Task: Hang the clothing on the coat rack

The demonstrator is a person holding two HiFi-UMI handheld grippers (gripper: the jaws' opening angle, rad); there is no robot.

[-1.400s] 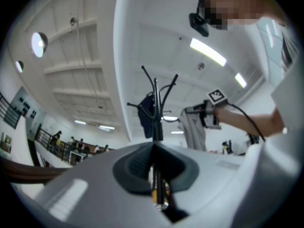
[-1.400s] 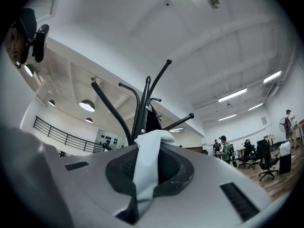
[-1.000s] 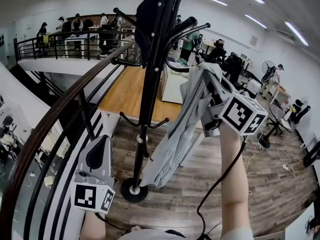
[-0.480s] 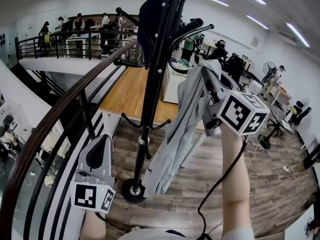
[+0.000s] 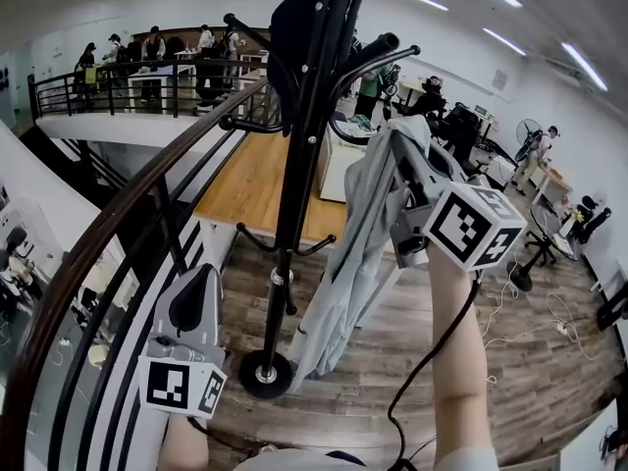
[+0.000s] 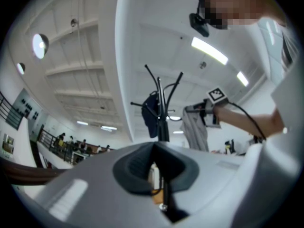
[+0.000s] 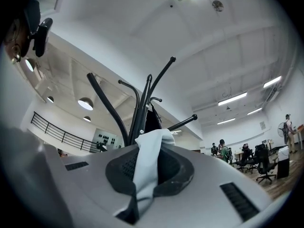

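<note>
Setting: an open office seen steeply from above, with a wood plank floor point(image 5: 392, 391) and a curved brown handrail point(image 5: 128, 204) sweeping up the left side.
Coat rack: a black coat rack point(image 5: 294, 165) stands upright in the middle of the head view, its round base point(image 5: 263, 374) on the floor just beside the railing and its curved hook arms point(image 5: 378, 47) branching out at the top.
Already on the rack: a dark garment point(image 5: 289, 27) hangs from a hook high on the pole's left side.
Grey garment: a light grey garment point(image 5: 348, 263) is held up on the right of the pole, just under the right-hand hook arms. Its top is bunched at the gripper and the rest hangs in a long fold down toward the base. Whether it touches a hook cannot be told.
Right gripper: the right gripper point(image 5: 407, 170) is raised on an outstretched forearm point(image 5: 456, 341), with its marker cube point(image 5: 476, 226) facing the camera. In its own view the jaws are clamped on a fold of the grey cloth point(image 7: 147, 160), which runs up between the pads and flops over the tip, with the rack's arms right behind.
Left gripper: the left gripper point(image 5: 204, 275) is low at the bottom left, near the railing, pointing up. Its jaws are together with nothing between them.
Background: people point(image 5: 147, 47) stand on a railed balcony at the far left.
</note>
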